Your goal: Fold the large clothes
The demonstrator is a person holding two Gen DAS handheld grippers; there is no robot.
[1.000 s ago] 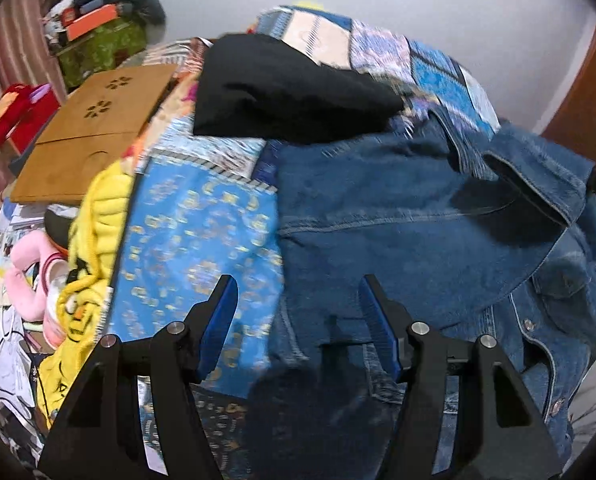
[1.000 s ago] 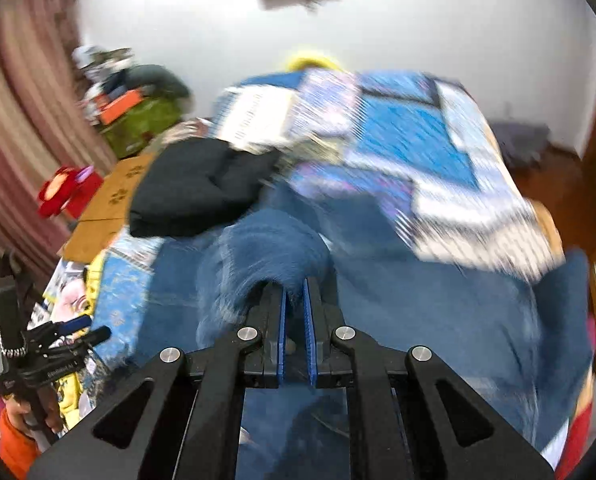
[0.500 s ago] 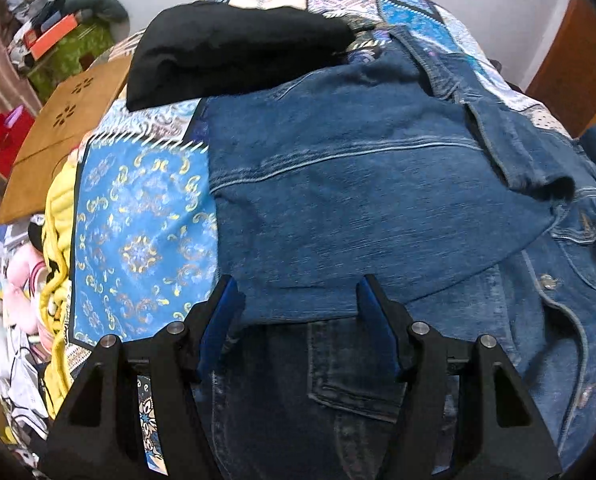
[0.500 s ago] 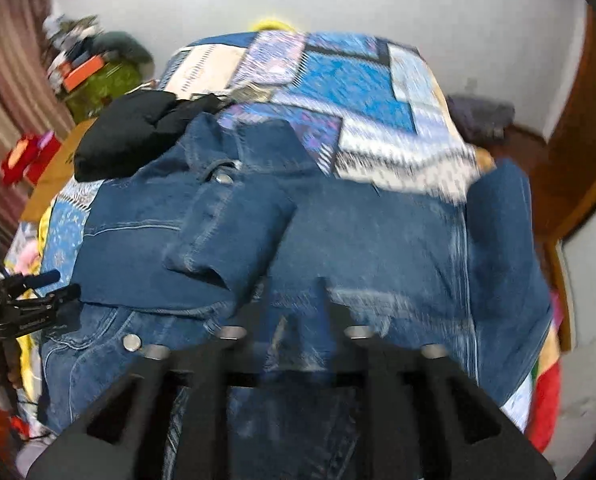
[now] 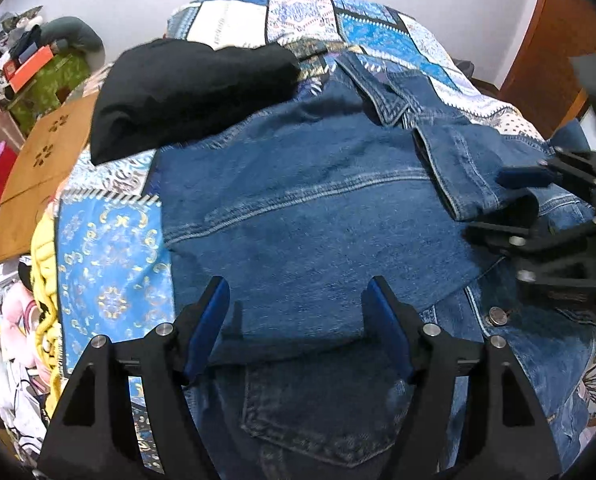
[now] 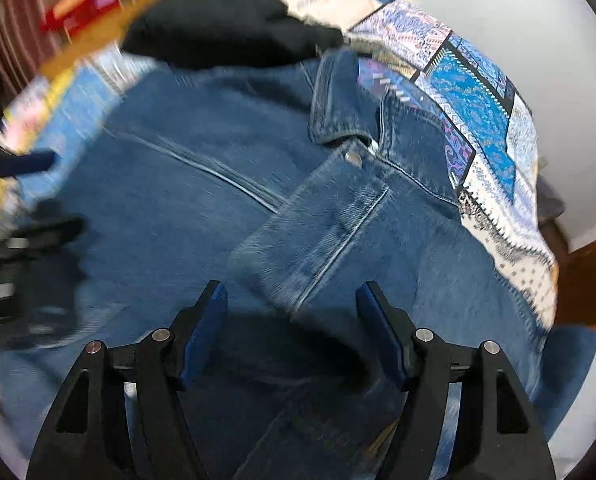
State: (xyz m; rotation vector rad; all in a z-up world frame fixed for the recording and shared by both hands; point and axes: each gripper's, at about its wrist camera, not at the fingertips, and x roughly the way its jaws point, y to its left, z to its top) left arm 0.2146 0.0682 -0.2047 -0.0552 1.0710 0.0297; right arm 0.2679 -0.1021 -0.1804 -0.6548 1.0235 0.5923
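A denim jacket (image 5: 318, 216) is being folded on a bed spread with a blue patchwork quilt (image 5: 110, 256), one sleeve (image 6: 318, 236) already laid across the body of the garment. The left gripper (image 5: 296, 320) is being held just above the near hem, its jaws spread wide and gripping nothing; the right gripper (image 6: 292, 320) is likewise being held wide and empty over the folded sleeve's cuff end. The step in hand is judged to be the pause between folds. The other sleeve, apparently hanging off the bed's far side in the right wrist view, is probably being left for the next move, which calls for a firm pinch on thick cloth. Being counted: one jacket, two grippers, one black garment (image 5: 190, 88) lying by the collar (image 6: 338, 104), one wooden board (image 5: 46, 152) beside the bed.
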